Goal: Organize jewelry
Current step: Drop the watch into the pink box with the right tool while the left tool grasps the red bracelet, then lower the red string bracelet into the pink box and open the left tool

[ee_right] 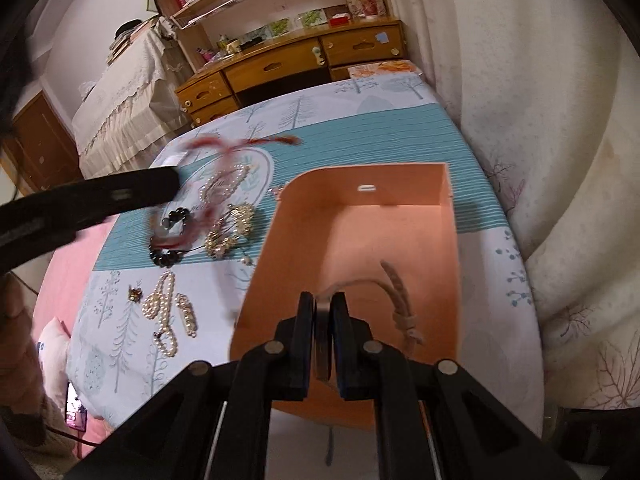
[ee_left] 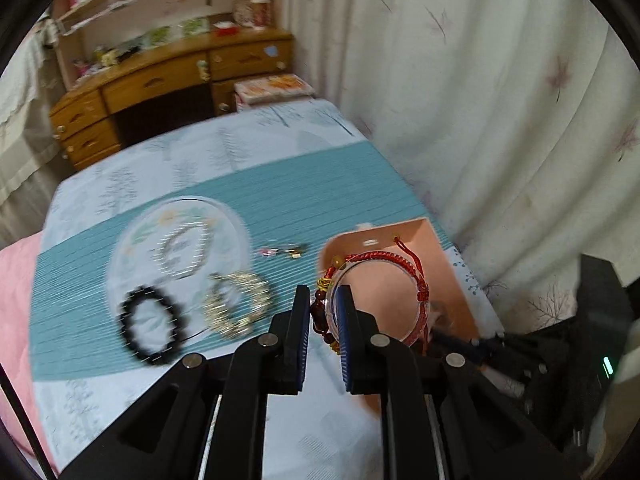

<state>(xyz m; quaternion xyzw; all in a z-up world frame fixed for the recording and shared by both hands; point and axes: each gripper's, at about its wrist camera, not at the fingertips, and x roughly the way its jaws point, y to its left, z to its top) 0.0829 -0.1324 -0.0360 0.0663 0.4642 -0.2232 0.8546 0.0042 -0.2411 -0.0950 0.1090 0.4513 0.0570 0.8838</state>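
While the left gripper (ee_left: 324,320) clenched a red bracelet (ee_left: 380,276) with a clear bangle beside the box (ee_right: 384,216), the right gripper (ee_right: 322,320) gripped a flat piece with a tan cord (ee_right: 396,292) over the box, seemingly otherwise empty. Most work remained: black beads (ee_left: 150,326), a gold bracelet (ee_left: 236,306) and pearls (ee_right: 164,308) lay on the bed (ee_right: 360,136).

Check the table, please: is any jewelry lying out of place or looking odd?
Nothing looks damaged. Several pieces are still loose on the tablecloth outside the orange box: a black bead bracelet, a gold chain bracelet and pearl strands.
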